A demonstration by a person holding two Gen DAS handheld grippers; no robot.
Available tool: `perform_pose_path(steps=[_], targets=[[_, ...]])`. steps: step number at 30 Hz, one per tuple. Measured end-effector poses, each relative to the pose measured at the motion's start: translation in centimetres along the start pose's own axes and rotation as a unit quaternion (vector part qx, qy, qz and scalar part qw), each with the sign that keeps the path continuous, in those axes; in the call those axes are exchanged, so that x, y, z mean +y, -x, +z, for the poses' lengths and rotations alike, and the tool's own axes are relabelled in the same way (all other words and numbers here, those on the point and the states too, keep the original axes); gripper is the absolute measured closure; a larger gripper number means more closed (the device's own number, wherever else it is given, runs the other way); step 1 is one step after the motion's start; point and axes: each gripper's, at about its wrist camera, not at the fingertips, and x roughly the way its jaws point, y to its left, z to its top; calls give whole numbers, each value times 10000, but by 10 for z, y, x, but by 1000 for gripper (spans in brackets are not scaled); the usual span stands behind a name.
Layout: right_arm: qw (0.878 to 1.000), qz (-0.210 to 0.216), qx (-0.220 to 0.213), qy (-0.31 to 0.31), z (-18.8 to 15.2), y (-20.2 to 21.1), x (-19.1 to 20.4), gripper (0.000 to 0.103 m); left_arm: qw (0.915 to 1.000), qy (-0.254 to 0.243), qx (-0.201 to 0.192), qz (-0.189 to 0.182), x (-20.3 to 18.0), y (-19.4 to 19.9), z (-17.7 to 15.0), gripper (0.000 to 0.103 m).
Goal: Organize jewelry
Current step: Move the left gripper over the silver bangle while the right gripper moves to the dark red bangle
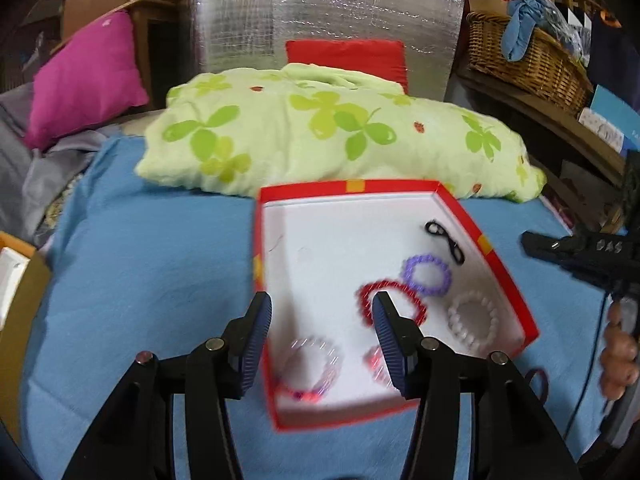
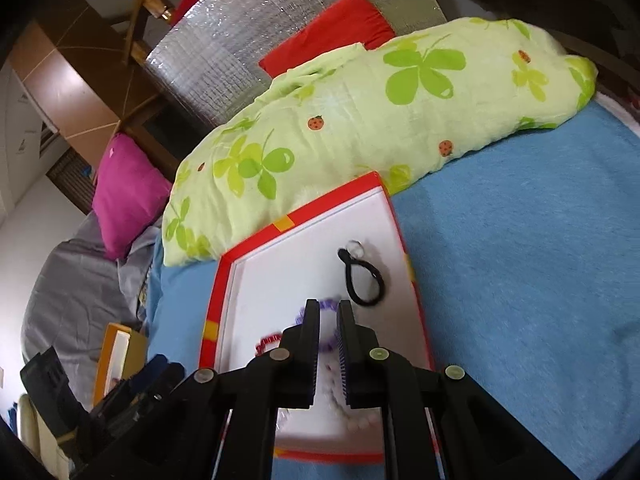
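While the red box sits open on the blue bedcover, its white floor carries all the jewelry that shows. Toward the far right corner of the box lies a black loop; the right wrist view shows it as a black band with a small clear ring at its far end. Nearer along the right wall comes a purple bead bracelet, just beside a red bead bracelet, with a white pearl bracelet against the right wall. By the near edge a clear bracelet with pink and purple beads lies blurred, and a small reddish piece beside it is too smeared to name.

Hanging over the near left part of the box, the left gripper has its jaws spread, with nothing between the pads. Over the near end of the box, the right gripper has its jaws nearly pressed together, only a thin slit between them, and nothing pinched; the purple and white bracelets show beneath it.

Beyond the far edge of the box lies a green clover-print pillow, with a red cushion behind it and a magenta cushion off the left. A wicker basket stands at far right
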Motion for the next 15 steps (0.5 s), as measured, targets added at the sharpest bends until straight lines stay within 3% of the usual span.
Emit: perform_pose_path(steps=[9, 15], targets=[[9997, -238, -14, -89, -34, 52, -32, 92, 9989, -344, -73, 299, 4, 50, -46, 43], [9985, -364, 269, -298, -75, 74, -54, 92, 9995, -106, 91, 276, 11, 74, -83, 40]])
